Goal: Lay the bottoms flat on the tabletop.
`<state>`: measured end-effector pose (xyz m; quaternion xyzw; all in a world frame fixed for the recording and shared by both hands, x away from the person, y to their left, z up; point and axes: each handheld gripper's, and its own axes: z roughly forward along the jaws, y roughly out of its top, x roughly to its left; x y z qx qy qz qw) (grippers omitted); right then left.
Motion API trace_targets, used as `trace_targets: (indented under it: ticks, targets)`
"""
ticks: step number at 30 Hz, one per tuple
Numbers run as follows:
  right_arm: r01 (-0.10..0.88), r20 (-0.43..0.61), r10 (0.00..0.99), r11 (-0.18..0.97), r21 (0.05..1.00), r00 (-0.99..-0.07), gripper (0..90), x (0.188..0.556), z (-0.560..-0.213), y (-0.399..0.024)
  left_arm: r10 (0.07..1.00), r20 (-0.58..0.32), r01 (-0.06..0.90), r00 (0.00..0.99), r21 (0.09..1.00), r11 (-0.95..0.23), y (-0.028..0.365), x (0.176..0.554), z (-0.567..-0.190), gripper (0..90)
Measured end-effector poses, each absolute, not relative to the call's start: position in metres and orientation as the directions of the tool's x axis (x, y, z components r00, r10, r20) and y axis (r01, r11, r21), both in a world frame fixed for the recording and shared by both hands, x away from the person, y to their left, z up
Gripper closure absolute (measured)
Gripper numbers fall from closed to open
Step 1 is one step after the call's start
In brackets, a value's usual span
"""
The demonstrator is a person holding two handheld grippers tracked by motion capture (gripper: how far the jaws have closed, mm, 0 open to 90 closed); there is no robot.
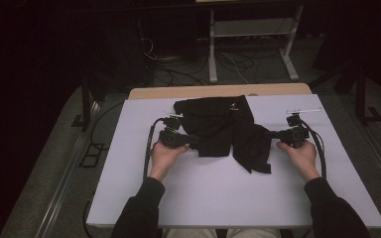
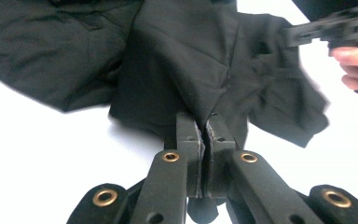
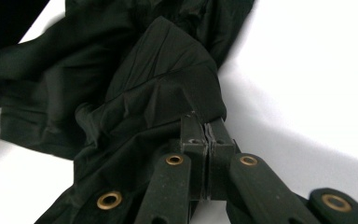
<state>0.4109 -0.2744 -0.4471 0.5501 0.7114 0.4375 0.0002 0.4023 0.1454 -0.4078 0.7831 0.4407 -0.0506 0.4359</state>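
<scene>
A high camera looks forward and down over the white rectangular tabletop (image 1: 218, 198). Two more cameras sit very close behind their own black jaws, each facing inward. All three views share the crumpled black cloth garment (image 1: 218, 126) (image 2: 177, 60) (image 3: 135, 93).

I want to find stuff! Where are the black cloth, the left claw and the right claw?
black cloth (image 1: 213, 121), high view, its middle.
left claw (image 2: 204, 133), left gripper view, tips pinching cloth.
right claw (image 3: 206, 128), right gripper view, tips pinching cloth.

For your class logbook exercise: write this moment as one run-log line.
left tool: shut on black garment | right tool: shut on black garment | garment: crumpled on white table
</scene>
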Motion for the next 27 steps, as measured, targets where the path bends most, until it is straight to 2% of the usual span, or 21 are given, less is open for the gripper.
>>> trace_targets:
  ticks: [6, 10, 11, 12, 15, 17, 20, 23, 26, 27]
  targets:
    - [0.786, 0.469, 0.794, 0.017, 0.618, -0.387, 87.3, 0.419, -0.450, -0.270, 0.627, -0.495, 0.749, 0.601, 0.622, -0.228, 0.172, 0.387, -0.400, 85.3]
    - [0.786, 0.468, 0.794, 0.021, 0.617, -0.389, 86.0, 0.421, -0.452, -0.264, 0.624, -0.521, 0.763, 0.582, 0.616, -0.196, 0.188, 0.381, -0.408, 85.5]
    - [0.779, 0.461, 0.795, 0.024, 0.627, -0.395, 77.9, 0.419, -0.448, -0.260, 0.611, -0.557, 0.776, 0.563, 0.611, -0.159, 0.194, 0.380, -0.417, 85.5]
    - [0.774, 0.454, 0.799, 0.022, 0.633, -0.394, 75.0, 0.417, -0.445, -0.259, 0.597, -0.580, 0.783, 0.554, 0.607, -0.138, 0.196, 0.380, -0.421, 85.5]
    - [0.734, 0.421, 0.806, 0.024, 0.679, -0.416, 68.1, 0.405, -0.429, -0.252, 0.549, -0.653, 0.814, 0.522, 0.574, -0.091, 0.198, 0.380, -0.435, 85.6]
    - [0.705, 0.392, 0.807, 0.043, 0.707, -0.442, 62.9, 0.395, -0.417, -0.245, 0.533, -0.667, 0.815, 0.520, 0.573, -0.078, 0.196, 0.380, -0.435, 85.6]
    - [0.680, 0.375, 0.796, 0.061, 0.731, -0.475, 60.7, 0.384, -0.407, -0.235, 0.497, -0.694, 0.814, 0.520, 0.579, -0.044, 0.194, 0.379, -0.431, 85.6]
    - [0.655, 0.399, 0.736, 0.081, 0.751, -0.548, 51.4, 0.365, -0.397, -0.209, 0.480, -0.695, 0.799, 0.535, 0.601, -0.019, 0.189, 0.377, -0.423, 85.6]
    - [0.656, 0.421, 0.695, 0.097, 0.748, -0.582, 47.2, 0.356, -0.397, -0.190, 0.473, -0.698, 0.793, 0.538, 0.609, -0.003, 0.187, 0.376, -0.420, 85.7]
    - [0.653, 0.438, 0.644, 0.129, 0.746, -0.627, 42.9, 0.347, -0.400, -0.167, 0.474, -0.696, 0.790, 0.539, 0.613, 0.002, 0.185, 0.376, -0.419, 85.6]
